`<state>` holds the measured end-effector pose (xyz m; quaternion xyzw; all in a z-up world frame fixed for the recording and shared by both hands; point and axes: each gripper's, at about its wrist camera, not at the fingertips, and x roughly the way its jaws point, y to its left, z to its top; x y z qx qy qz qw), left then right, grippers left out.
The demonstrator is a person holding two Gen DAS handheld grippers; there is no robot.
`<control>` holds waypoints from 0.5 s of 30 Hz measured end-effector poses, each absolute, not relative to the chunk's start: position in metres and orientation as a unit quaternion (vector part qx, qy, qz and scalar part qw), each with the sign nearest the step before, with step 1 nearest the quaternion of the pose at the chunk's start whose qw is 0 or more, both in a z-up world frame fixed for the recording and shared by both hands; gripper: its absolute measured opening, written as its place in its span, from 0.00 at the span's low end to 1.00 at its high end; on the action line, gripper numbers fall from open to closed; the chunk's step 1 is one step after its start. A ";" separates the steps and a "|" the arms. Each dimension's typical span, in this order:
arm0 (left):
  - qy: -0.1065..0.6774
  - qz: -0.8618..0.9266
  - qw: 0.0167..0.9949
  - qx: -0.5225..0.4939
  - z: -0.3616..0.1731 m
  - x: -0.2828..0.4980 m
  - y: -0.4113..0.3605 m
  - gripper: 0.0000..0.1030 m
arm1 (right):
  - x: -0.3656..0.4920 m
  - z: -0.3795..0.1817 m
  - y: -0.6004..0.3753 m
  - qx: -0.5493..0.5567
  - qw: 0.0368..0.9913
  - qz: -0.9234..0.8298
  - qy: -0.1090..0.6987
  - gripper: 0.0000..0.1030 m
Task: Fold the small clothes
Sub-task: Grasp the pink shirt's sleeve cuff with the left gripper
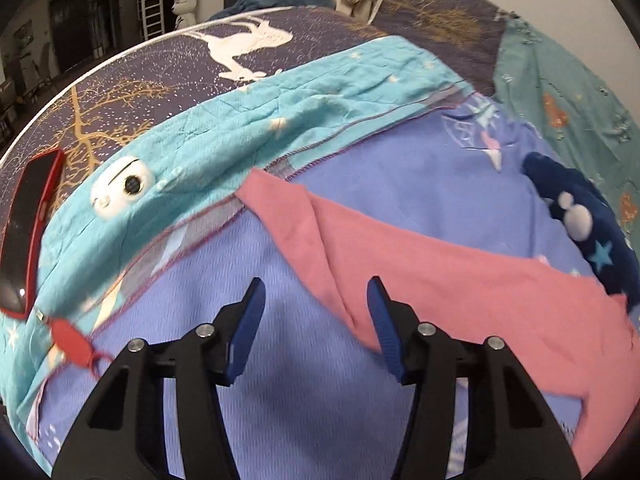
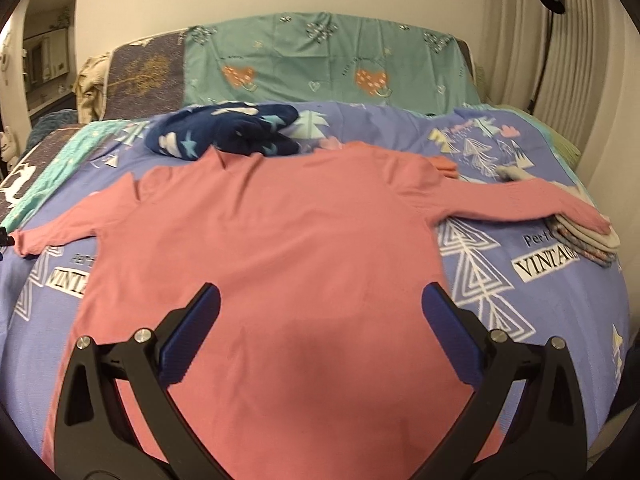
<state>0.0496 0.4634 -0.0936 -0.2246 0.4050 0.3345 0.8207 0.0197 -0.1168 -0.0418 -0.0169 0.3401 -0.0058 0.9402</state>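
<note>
A pink long-sleeved shirt (image 2: 264, 240) lies spread flat on the lilac printed bedspread (image 2: 532, 292), both sleeves stretched out sideways. My right gripper (image 2: 322, 296) hovers open and wide over the shirt's lower body, with nothing held. In the left wrist view the shirt's left sleeve (image 1: 420, 276) runs across the spread with a fold near its end. My left gripper (image 1: 316, 300) stands partly open just above that sleeve. The sleeve's edge lies by the right finger (image 1: 380, 312), and the pads are not pressing on it.
A dark blue starry garment (image 2: 224, 132) is bunched behind the shirt's collar. The right sleeve rests on a stack of folded clothes (image 2: 588, 244). A red-cased phone (image 1: 28, 232) and a small white device (image 1: 120, 188) lie on the turquoise blanket (image 1: 320, 92) at left.
</note>
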 end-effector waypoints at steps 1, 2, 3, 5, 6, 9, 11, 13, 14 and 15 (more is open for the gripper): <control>0.412 0.342 0.815 -0.221 -0.098 0.056 0.468 0.47 | 0.020 -0.043 -0.121 -0.015 0.939 -0.012 0.342 0.98; 0.419 0.349 0.809 -0.218 -0.102 0.060 0.473 0.41 | 0.021 -0.044 -0.124 -0.012 0.939 -0.017 0.344 0.98; 0.426 0.354 0.803 -0.219 -0.106 0.064 0.478 0.35 | 0.021 -0.045 -0.127 -0.010 0.938 -0.021 0.346 0.98; 0.423 0.361 0.793 -0.247 -0.112 0.062 0.491 0.14 | 0.022 -0.047 -0.133 -0.007 0.937 -0.031 0.348 0.98; 0.415 0.359 0.795 -0.258 -0.112 0.059 0.494 0.09 | 0.022 -0.047 -0.137 -0.006 0.936 -0.037 0.349 0.98; 0.397 0.333 0.806 -0.286 -0.104 0.056 0.499 0.05 | 0.025 -0.049 -0.147 -0.002 0.935 -0.048 0.352 0.98; 0.379 0.316 0.824 -0.278 -0.089 0.056 0.490 0.05 | 0.029 -0.051 -0.152 0.002 0.934 -0.050 0.354 0.98; 0.356 0.288 0.850 -0.261 -0.063 0.057 0.472 0.05 | 0.032 -0.052 -0.154 0.005 0.934 -0.049 0.354 0.98; 0.347 0.275 0.861 -0.251 -0.051 0.059 0.461 0.05 | 0.034 -0.053 -0.154 0.007 0.934 -0.047 0.354 0.98; 0.339 0.260 0.872 -0.240 -0.038 0.063 0.448 0.05 | 0.036 -0.053 -0.155 0.009 0.934 -0.044 0.354 0.98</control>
